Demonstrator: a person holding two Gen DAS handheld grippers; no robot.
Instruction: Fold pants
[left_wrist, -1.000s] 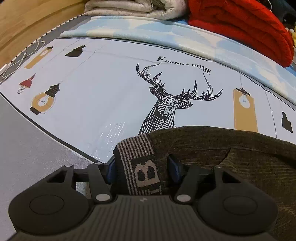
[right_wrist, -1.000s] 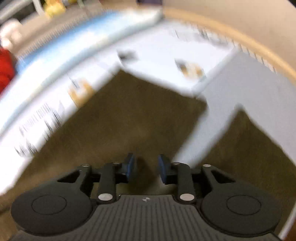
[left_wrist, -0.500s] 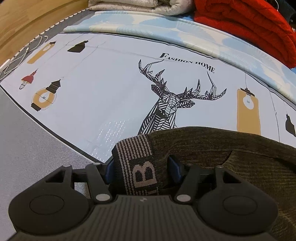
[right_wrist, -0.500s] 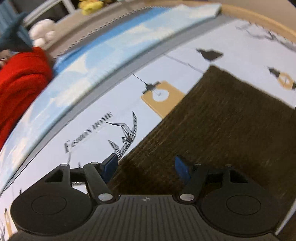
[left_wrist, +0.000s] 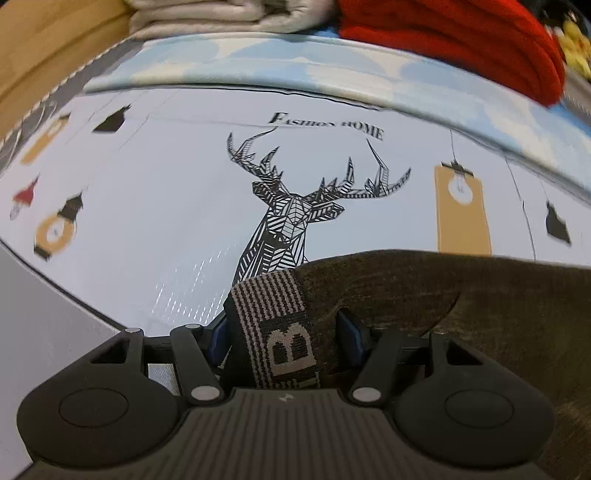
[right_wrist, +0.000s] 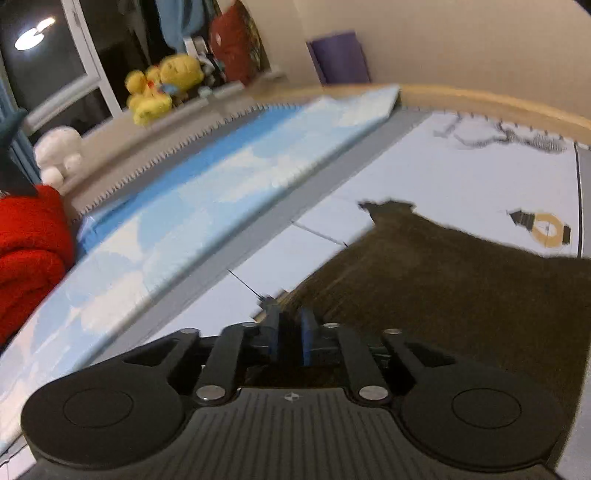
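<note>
Dark olive-brown pants (left_wrist: 461, 306) lie on a white mat printed with a deer (left_wrist: 291, 206). My left gripper (left_wrist: 284, 332) is shut on the pants' striped waistband (left_wrist: 273, 314), which bears a letter B. In the right wrist view the pants (right_wrist: 461, 280) spread to the right over the mat. My right gripper (right_wrist: 291, 332) has its blue pads nearly together on the pants' left edge, holding the cloth.
A red blanket (left_wrist: 461, 40) and a beige folded quilt (left_wrist: 229, 18) lie at the mat's far edge on a blue cloud-print sheet (left_wrist: 332, 62). In the right wrist view the red blanket (right_wrist: 26, 240) is at left, yellow plush toys (right_wrist: 162, 85) beyond.
My right gripper was open over the pants half a second ago and has now closed on their edge, with the view swung left. My left gripper has stayed shut on the waistband.
</note>
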